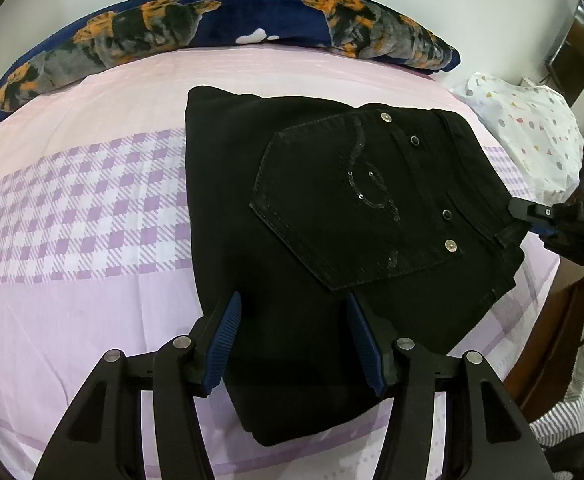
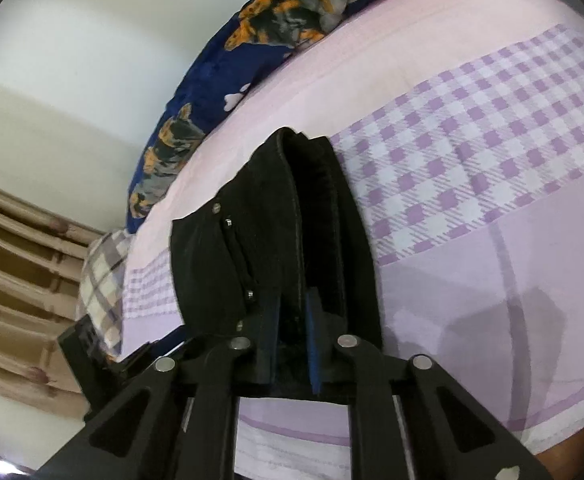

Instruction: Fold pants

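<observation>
The black pants (image 1: 324,216) lie folded into a compact stack on the pink and lilac bed sheet (image 1: 91,208), back pocket with sequins and rivets facing up. My left gripper (image 1: 294,308) is open, its blue pads just above the near edge of the stack, holding nothing. My right gripper (image 1: 532,220) comes in from the right and is shut on the waistband edge of the pants. In the right wrist view the right gripper (image 2: 292,304) has its jaws closed on the thick folded edge of the pants (image 2: 275,216).
A dark blue blanket with dog print (image 1: 211,24) lies rolled along the far side of the bed. A white dotted pillow (image 1: 532,128) sits at the far right. The bed's right edge drops to a wooden frame (image 1: 552,340). Wooden slats (image 2: 11,280) stand beside the bed.
</observation>
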The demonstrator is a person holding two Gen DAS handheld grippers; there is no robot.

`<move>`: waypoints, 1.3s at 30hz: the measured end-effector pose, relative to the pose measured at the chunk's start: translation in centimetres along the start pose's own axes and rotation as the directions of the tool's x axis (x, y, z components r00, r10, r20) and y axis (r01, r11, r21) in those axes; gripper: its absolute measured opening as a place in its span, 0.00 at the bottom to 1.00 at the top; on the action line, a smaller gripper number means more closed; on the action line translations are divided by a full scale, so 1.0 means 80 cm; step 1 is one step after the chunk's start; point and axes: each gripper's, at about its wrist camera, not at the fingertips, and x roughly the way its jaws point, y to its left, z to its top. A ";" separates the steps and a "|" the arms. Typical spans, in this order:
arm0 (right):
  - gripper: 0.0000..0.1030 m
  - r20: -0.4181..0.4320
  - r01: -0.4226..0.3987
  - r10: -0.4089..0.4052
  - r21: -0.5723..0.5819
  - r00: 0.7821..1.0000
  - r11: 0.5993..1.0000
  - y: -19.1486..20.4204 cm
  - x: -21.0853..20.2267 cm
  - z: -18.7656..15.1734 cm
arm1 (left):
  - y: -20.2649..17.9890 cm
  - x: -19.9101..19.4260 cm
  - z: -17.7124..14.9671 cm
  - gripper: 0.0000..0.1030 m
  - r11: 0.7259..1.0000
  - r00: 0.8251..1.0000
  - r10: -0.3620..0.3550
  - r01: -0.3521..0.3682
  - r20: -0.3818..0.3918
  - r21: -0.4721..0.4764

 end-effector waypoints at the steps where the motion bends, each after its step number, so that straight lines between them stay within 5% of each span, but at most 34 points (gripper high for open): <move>1: 0.11 0.009 0.003 -0.003 -0.004 1.000 1.000 0.004 -0.003 -0.001 | -0.001 -0.001 -0.001 0.54 1.000 1.000 -0.003 0.003 -0.001 0.002; 11: 0.09 0.008 0.079 -0.079 0.000 0.997 0.997 -0.008 -0.016 -0.028 | -0.008 -0.012 -0.014 0.54 0.996 0.996 -0.077 0.079 -0.038 0.051; 20: 0.11 -0.018 0.082 -0.082 0.041 0.997 0.996 -0.027 -0.001 -0.030 | -0.013 -0.007 -0.016 0.54 0.996 0.997 -0.065 0.067 -0.041 0.062; 25: 0.31 -0.012 0.108 -0.107 0.064 0.994 0.992 -0.031 -0.002 -0.028 | -0.014 -0.008 -0.015 0.55 0.997 0.999 -0.045 0.047 -0.028 0.068; 32: 0.38 -0.024 0.140 -0.139 0.044 0.990 0.989 -0.022 -0.006 -0.019 | -0.026 -0.018 -0.014 0.55 0.993 1.000 0.010 -0.011 0.010 0.121; 35: 0.52 -0.014 0.138 -0.138 0.041 0.990 0.990 -0.019 -0.006 -0.008 | -0.032 -0.025 -0.013 0.55 0.989 0.998 0.042 -0.047 0.041 0.139; 39: 0.53 0.002 0.136 -0.136 0.030 0.991 0.990 -0.012 -0.002 0.007 | -0.038 -0.032 -0.011 0.55 0.980 0.991 0.108 -0.120 0.081 0.160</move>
